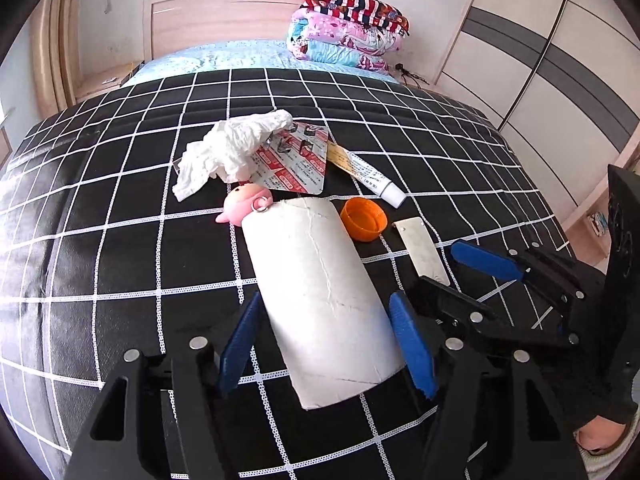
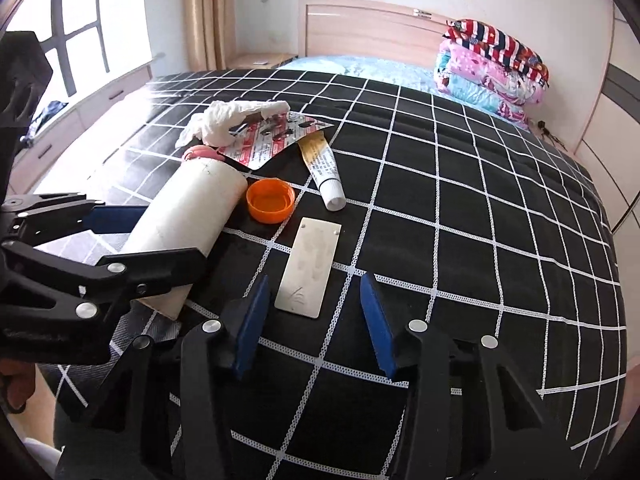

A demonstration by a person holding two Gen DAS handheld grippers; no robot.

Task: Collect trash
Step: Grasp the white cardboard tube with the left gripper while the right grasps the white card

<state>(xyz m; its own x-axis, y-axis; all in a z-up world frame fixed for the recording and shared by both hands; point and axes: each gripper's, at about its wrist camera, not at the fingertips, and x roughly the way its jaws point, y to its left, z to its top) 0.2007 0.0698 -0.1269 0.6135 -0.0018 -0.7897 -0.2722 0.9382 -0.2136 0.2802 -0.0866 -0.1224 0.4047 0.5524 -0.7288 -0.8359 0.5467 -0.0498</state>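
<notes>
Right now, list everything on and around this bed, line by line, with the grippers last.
cardboard tube: one, white, lying between the left gripper's pads
crumpled tissue: one, white, behind the tube
foil blister pack: one, silver and red, partly under the tissue
pink toy: one, at the tube's far end
bottle cap: one, orange, beside the tube
ointment tube: one, white and yellow, behind the cap
flat card: one, pale, before the right gripper
folded quilts: stack, multicoloured, by the headboard
left gripper: blue pads
right gripper: blue pads
</notes>
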